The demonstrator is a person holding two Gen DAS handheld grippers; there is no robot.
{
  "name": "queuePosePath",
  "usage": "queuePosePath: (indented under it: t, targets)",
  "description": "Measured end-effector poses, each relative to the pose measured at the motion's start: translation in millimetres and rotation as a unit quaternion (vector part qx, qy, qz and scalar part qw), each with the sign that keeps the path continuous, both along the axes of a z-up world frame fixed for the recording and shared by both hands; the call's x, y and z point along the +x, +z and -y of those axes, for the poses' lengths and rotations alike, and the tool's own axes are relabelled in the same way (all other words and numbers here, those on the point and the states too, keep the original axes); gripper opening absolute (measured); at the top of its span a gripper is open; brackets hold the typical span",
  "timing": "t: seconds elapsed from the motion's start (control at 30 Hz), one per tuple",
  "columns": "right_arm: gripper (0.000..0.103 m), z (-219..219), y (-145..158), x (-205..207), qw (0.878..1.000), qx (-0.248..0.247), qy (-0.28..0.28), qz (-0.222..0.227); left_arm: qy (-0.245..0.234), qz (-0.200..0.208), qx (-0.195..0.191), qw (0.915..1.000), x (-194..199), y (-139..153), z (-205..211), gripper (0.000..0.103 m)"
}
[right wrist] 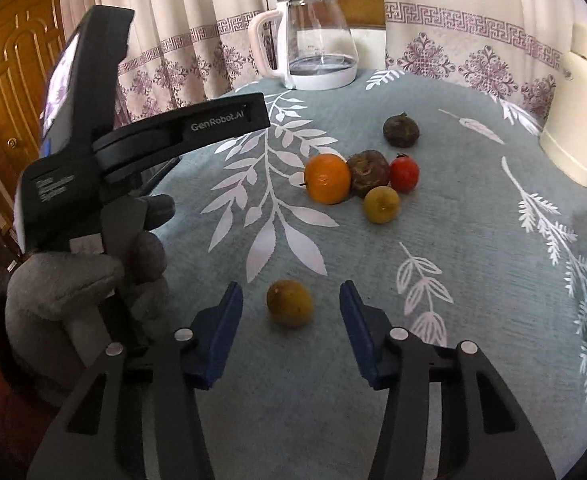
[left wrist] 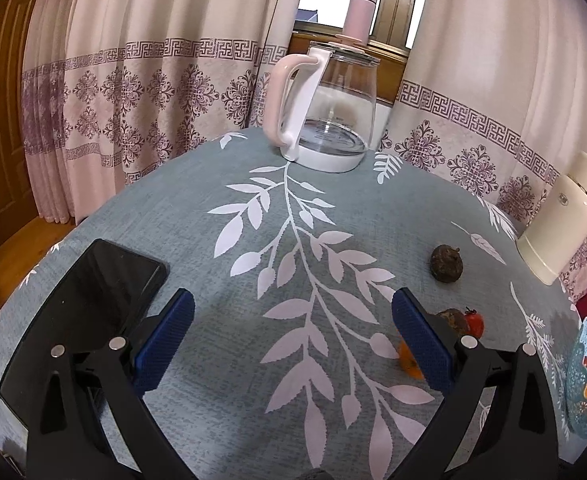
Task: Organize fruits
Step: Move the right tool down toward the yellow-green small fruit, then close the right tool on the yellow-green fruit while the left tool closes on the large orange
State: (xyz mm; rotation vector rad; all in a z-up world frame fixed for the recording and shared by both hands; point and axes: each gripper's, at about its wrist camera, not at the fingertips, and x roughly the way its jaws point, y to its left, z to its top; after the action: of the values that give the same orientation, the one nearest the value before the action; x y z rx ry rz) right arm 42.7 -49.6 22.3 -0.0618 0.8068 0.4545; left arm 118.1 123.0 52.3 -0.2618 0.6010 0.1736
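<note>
In the right wrist view my right gripper [right wrist: 291, 304] is open, with a small yellow-brown fruit [right wrist: 289, 303] lying on the cloth between its fingertips, untouched. Further off lie an orange [right wrist: 327, 178], a wrinkled brown fruit [right wrist: 368, 173], a red fruit [right wrist: 404, 173], a yellow-green fruit [right wrist: 381, 204] and a dark round fruit [right wrist: 401, 130]. My left gripper [left wrist: 293, 320] is open and empty above the cloth. In its view a dark fruit [left wrist: 446, 262] lies ahead to the right; the red fruit [left wrist: 474, 322] and the orange [left wrist: 409, 360] peek out behind its right finger.
A glass kettle [left wrist: 333, 120] stands at the table's far edge. A cream flask [left wrist: 561, 224] stands at the right. A black phone [left wrist: 89, 308] lies at the left. A light blue mesh basket [left wrist: 585, 376] holding orange fruit sits at the right edge. The gloved left hand [right wrist: 93, 280] is left of my right gripper.
</note>
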Motion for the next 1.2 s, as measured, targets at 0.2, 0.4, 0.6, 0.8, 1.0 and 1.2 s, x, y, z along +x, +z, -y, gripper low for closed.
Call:
queuePosePath:
  t: [0.2, 0.4, 0.6, 0.8, 1.0, 1.2]
  targets:
    - [0.047, -1, -10, 10, 1.0, 0.006, 0.001, -0.025, 0.012, -0.007, -0.018, 0.9997, 1, -4, -8, 0.1]
    - [0.039, -2, -16, 14, 1.0, 0.003, 0.0, -0.031, 0.012, -0.008, -0.016, 0.9998, 2, -5, -8, 0.1]
    - [0.028, -4, -16, 14, 1.0, 0.003, 0.004, -0.031, 0.007, -0.008, -0.009, 0.9999, 2, -5, -5, 0.1]
    - [0.027, 2, -11, 9, 1.0, 0.001, -0.005, -0.018, -0.008, -0.008, -0.005, 0.9999, 2, -5, 0, 0.1]
    - [0.027, 30, -6, 5, 0.999, 0.007, -0.048, -0.003, -0.041, -0.006, 0.023, 0.9989, 3, -5, 18, 0.1]
    - [0.027, 53, -8, 5, 0.996, 0.025, -0.083, -0.008, -0.095, -0.011, 0.051, 0.9941, 7, -3, 43, 0.1]
